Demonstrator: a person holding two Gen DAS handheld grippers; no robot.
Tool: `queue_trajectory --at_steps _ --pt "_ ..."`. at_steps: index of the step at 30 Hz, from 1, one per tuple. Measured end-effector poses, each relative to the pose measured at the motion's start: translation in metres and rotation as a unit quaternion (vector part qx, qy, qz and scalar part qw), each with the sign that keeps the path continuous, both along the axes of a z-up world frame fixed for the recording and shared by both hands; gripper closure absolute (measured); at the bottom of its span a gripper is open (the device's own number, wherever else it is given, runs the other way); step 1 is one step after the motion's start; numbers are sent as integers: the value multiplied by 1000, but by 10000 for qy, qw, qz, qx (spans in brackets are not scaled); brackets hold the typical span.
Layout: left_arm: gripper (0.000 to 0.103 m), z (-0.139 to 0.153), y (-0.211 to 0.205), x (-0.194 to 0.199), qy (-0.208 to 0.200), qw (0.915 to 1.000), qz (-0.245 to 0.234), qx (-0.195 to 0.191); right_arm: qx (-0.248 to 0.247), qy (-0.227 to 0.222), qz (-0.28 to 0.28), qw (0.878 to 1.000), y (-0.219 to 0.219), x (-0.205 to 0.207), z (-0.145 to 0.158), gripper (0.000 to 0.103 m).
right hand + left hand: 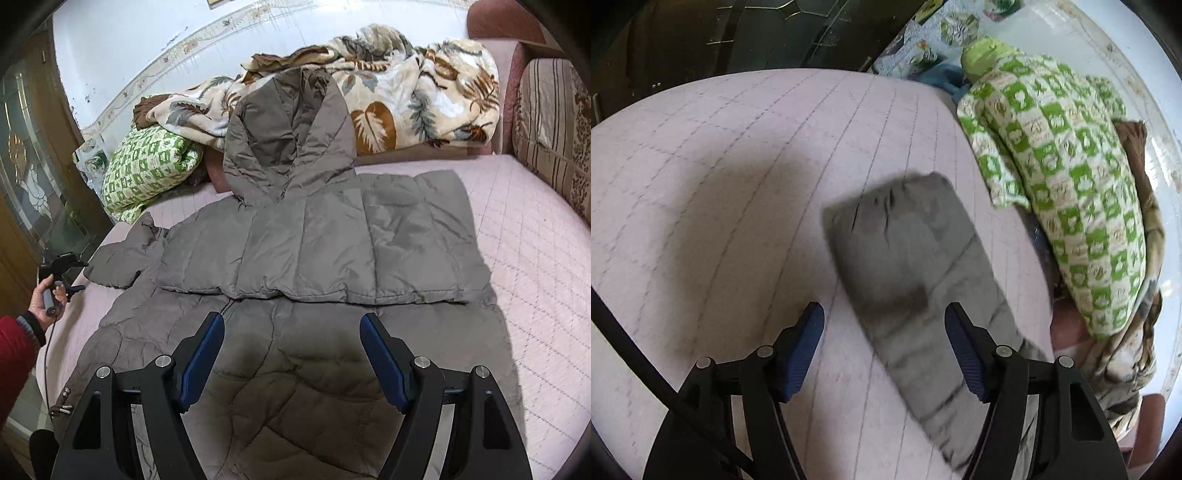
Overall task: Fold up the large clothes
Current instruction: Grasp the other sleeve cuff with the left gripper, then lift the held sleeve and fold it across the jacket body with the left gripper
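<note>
Grey hooded puffer jacket (317, 236) lies spread on the pink quilted bed (535, 258), hood (288, 147) up toward the blankets, hem toward the right-wrist camera. One sleeve looks already folded in: a padded band (321, 240) lies crosswise over the chest, lower edge running straight across the body. The other sleeve (916, 277) is not in yet; it sticks out flat on the bed at the jacket's left side, cuff (886, 199) pointing away.

Left claw (884, 354) hangs over that sleeve, spread, pads either side of the fabric, not pinching anything. Left-wrist frame is motion-blurred, so whether a pad brushes the cloth is hard to tell. From the right-wrist view the left claw (72, 275) shows small at the bed's edge, held by a hand (46, 295) in a red sleeve (14, 354).

Right claw (291, 354) hovers above the lower front of the jacket, spread wide, nothing between the pads.

Progress guess: early-mid. Done: jacket laid flat, one sleeve across. Left: second sleeve in, hood down, body folded up.

Beyond it: green checked quilt (147, 166), leaf-print blanket (406, 103), striped cushion (554, 122) at the headboard, glass door (26, 166) at far left.
</note>
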State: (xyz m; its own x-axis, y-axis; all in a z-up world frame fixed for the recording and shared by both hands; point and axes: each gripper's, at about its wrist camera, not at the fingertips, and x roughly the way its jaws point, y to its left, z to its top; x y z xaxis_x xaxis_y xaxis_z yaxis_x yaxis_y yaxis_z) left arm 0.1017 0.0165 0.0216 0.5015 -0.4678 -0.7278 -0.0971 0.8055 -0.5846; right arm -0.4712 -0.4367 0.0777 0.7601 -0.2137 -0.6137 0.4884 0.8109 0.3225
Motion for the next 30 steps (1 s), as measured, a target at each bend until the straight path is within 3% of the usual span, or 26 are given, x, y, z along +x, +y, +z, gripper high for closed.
queue_trajectory --at_steps 5,8,9,10,14,19,25,30 --pt "36 -8 -7 13 -301 9981 245 -469 -9 142 48 9999 2 10 -9 23" --pt "40 -9 -14 17 -492 9971 392 -421 -32 195 64 9998 4 13 -12 23" --pt "69 -8 -18 19 -555 9975 374 -241 -34 213 52 9998 3 13 -13 23" --pt "89 -10 -21 21 -502 9981 305 -167 -28 226 40 9997 3 14 -14 23" --pt "90 -2 -21 17 -625 9977 236 -69 -34 208 31 9998 3 15 -13 23" --pt "90 36 -19 -3 -986 9951 52 -104 -61 97 -23 9999 3 10 -8 23" --pt "90 116 -27 -37 -1592 9867 -309 -95 -11 -139 -218 9997 -2 -5 4 23" --pt "90 189 -56 -83 -2160 9732 -783 27 -31 -284 -434 9986 -7 -18 14 23"
